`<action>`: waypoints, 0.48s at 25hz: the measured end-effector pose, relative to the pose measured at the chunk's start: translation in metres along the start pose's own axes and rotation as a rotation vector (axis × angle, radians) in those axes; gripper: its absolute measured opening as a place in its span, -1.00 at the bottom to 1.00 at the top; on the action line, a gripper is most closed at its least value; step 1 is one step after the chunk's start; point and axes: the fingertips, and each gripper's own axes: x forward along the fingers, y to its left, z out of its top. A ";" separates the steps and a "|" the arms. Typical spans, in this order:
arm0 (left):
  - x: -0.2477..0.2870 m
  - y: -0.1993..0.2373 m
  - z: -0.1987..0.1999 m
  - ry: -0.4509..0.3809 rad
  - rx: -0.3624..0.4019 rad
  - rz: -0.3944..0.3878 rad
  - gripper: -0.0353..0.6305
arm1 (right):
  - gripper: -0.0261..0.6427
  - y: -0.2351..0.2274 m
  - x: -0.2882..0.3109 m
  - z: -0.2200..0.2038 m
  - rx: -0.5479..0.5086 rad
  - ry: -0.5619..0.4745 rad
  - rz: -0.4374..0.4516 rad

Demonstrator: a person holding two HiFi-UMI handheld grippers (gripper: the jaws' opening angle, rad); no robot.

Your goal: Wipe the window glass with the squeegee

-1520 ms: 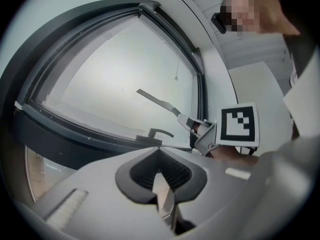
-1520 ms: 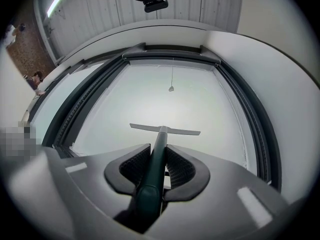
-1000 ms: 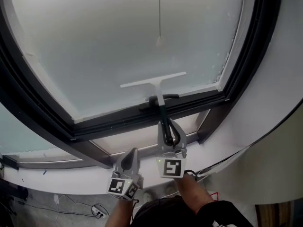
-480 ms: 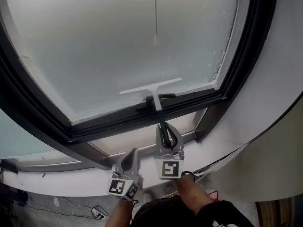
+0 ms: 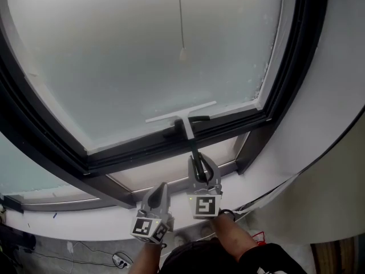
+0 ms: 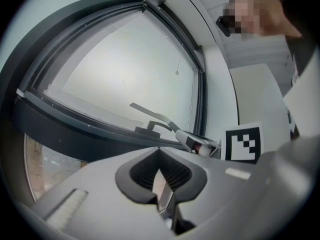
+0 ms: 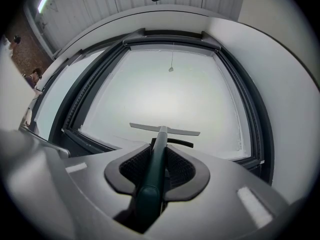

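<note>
A squeegee (image 5: 181, 113) with a pale blade and dark green handle (image 7: 154, 174) rests its blade low on the frosted window glass (image 5: 142, 56), just above the dark bottom frame (image 5: 171, 141). My right gripper (image 5: 199, 167) is shut on the handle, directly below the blade. The blade (image 7: 165, 129) lies level across the lower pane (image 7: 170, 94). My left gripper (image 5: 157, 196) hangs below and left of the right one, jaws shut with nothing between them. It sees the squeegee (image 6: 150, 114) from the side.
A black window latch (image 5: 197, 118) sits on the bottom frame right behind the squeegee neck. A blind cord with a small pull (image 5: 182, 54) hangs in front of the glass. A white sill (image 5: 85, 221) and curved white wall (image 5: 319, 124) border the window.
The squeegee blade has slid down the glass toward the bottom frame, with the right gripper moving down along with it. The left gripper has stayed roughly in place.
</note>
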 end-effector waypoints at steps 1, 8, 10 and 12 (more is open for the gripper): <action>0.002 -0.002 0.000 0.000 0.001 -0.003 -0.90 | -0.62 0.000 0.001 -0.001 -0.006 0.006 0.005; 0.007 -0.013 0.002 -0.007 0.025 -0.011 -0.90 | -0.63 -0.018 -0.009 0.039 0.064 -0.111 0.000; 0.016 -0.025 0.010 -0.029 0.128 -0.045 -0.90 | -0.63 -0.038 -0.003 0.066 0.052 -0.167 -0.025; 0.027 -0.037 0.022 -0.055 0.193 -0.083 -0.90 | -0.63 -0.064 0.009 0.096 0.021 -0.240 -0.055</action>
